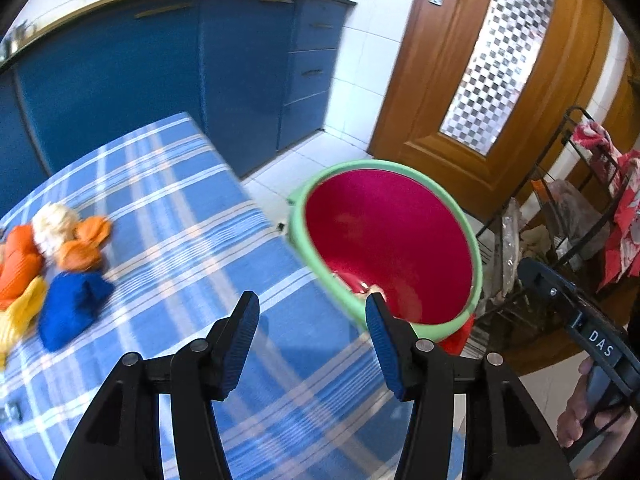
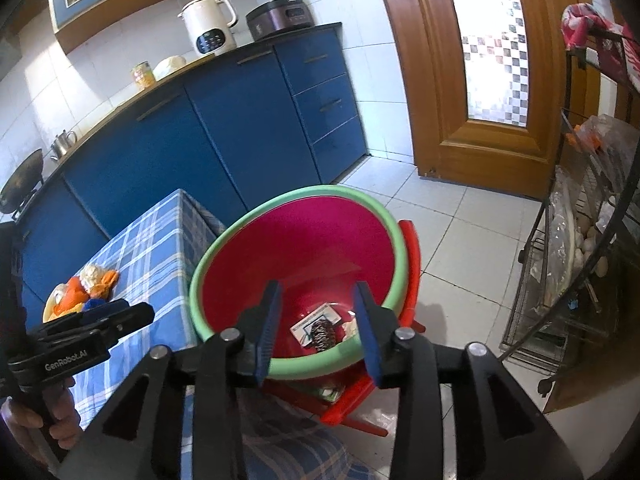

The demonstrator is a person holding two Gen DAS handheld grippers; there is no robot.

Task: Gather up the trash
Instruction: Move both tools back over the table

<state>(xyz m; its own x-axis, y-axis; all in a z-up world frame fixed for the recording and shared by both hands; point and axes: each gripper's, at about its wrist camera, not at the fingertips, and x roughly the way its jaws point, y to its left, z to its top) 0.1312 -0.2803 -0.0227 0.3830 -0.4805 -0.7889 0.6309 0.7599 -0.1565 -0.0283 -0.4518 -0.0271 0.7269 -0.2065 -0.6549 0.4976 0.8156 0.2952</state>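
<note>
Crumpled scraps (image 1: 52,276) left of bin (image 1: 478,276) on table (image 1: 192,240); nearer left gripper (image 1: 312,344), open, empty; right gripper (image 2: 318,330) open above bin.

Bright daylight floods the kitchen, glaring off the white wall tiles (image 2: 100,80). The left wrist view smears with motion blur across the checked tablecloth (image 1: 180,240); the right stays sharper. Fisheye bending and dark vignettes ring both.
</note>
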